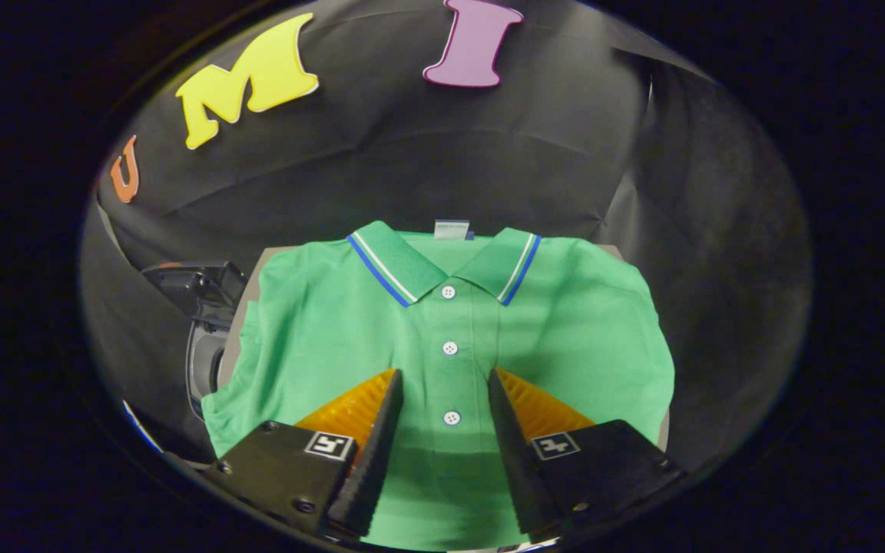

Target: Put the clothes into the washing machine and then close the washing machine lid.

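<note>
A green polo shirt (565, 330) lies folded flat on a grey surface (246, 307), collar away from me, its blue-and-white trimmed collar and white button placket facing up. My gripper (446, 376) hovers over the shirt's lower front, open, with the placket and one button showing in the gap between the fingers. The fingers (381, 415) do not press on the cloth. A dark rounded machine part (200, 307) sits just left of the shirt, partly hidden behind its left sleeve.
Black cloth walls close in the booth behind and to the right of the shirt. The grey surface's edge shows along the shirt's left side, next to the dark machine part.
</note>
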Demonstrator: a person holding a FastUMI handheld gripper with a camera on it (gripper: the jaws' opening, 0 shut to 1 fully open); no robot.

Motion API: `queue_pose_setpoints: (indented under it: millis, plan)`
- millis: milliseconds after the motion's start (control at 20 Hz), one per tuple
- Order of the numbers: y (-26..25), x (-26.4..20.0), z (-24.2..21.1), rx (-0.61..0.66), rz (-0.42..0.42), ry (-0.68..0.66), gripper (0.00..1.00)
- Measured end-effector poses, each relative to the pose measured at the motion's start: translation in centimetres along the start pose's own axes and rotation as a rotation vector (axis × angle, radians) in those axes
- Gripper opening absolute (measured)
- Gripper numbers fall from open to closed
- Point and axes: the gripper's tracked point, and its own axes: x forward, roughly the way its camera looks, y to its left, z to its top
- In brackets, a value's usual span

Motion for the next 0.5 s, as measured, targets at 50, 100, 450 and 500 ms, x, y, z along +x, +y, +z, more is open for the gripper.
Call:
queue_pose_setpoints:
  millis: [50, 100, 450, 500]
  plan:
    - [-0.32, 0.21, 0.1, 0.013, -0.01, 0.006, 0.58]
    - [-0.31, 0.31, -0.28, 0.034, -0.018, 0.011, 0.49]
    - [0.25, -0.22, -0.17, 0.128, 0.045, -0.065, 0.06]
    - [0.46, -0.42, 0.0, 0.151, 0.069, -0.092, 0.06]
